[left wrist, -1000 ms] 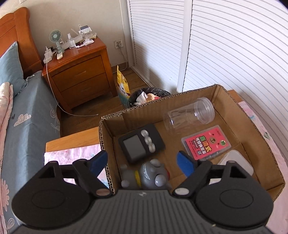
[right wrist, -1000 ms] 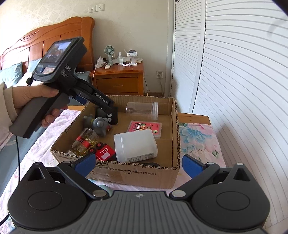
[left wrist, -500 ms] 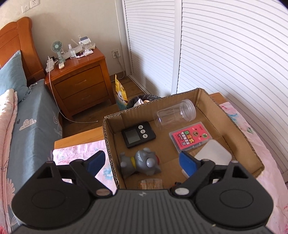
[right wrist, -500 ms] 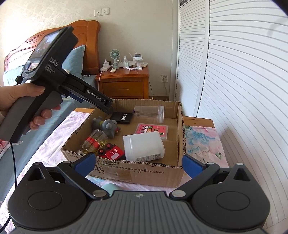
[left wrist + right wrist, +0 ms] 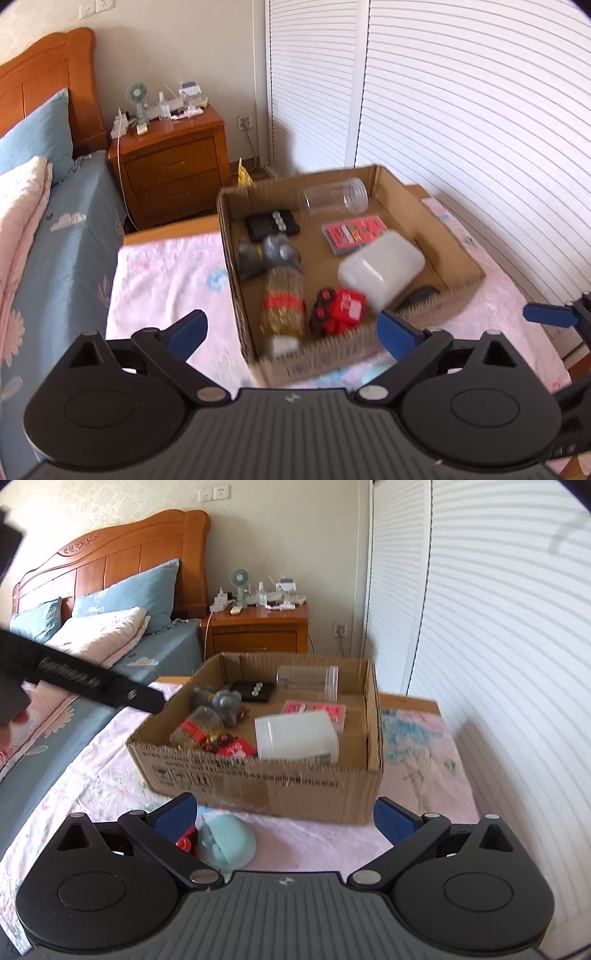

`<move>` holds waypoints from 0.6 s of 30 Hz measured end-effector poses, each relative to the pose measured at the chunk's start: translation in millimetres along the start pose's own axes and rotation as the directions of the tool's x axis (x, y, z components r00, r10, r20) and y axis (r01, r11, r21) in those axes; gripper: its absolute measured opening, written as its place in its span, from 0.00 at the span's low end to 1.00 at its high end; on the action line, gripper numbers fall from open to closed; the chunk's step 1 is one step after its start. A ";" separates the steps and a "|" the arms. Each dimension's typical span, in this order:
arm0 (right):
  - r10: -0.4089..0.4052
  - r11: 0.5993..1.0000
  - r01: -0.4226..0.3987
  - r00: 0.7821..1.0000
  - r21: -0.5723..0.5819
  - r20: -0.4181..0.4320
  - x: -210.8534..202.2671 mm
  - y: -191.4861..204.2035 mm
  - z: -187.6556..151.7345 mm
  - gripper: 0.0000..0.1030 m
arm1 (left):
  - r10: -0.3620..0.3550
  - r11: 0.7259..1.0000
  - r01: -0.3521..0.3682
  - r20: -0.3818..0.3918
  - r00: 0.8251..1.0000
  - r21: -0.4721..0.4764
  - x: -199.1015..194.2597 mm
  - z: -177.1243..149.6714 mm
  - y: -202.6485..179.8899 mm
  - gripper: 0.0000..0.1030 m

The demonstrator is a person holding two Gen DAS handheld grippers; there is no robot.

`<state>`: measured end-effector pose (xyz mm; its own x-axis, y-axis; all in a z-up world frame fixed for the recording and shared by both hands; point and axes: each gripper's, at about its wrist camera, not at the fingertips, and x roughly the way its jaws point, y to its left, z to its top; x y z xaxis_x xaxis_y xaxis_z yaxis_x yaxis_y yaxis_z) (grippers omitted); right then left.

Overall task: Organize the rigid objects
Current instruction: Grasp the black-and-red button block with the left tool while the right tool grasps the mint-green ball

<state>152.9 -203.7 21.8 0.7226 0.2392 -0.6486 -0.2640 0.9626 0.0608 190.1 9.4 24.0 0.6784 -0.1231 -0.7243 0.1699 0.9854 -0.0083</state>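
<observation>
Withdrawn from the cardboard box (image 5: pixel 424 206), left tool (image 5: pixel 291 330) is opening, empty. Right tool (image 5: pixel 284 814) gapes empty; teal object (image 5: pixel 226 843) at 7 o'clock of the box awaits packing.

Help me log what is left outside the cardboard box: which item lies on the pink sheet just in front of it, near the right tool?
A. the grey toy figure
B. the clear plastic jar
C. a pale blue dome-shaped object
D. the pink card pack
C: in the right wrist view the pale blue dome-shaped object lies on the sheet outside the cardboard box; the other three lie inside it.
</observation>
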 end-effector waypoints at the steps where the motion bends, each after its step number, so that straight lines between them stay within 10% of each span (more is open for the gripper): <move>1: 0.002 1.000 -0.002 1.000 0.009 -0.015 3.3 -0.7 -4.7 1.00 | -0.001 1.000 0.001 -0.005 1.000 -0.009 2.1 -8.9 -2.2 0.95; 18: -0.080 0.996 0.074 0.988 -0.049 -0.136 31.1 -6.6 -44.9 1.00 | -0.017 0.996 0.006 -0.113 0.993 -0.093 54.6 -75.0 -30.4 0.95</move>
<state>148.4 -208.3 -32.9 0.6481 0.1420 -0.7482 -0.2412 0.9702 -0.0247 168.4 -18.4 -67.0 0.5906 -0.1256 -0.7971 0.1074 0.9913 -0.0767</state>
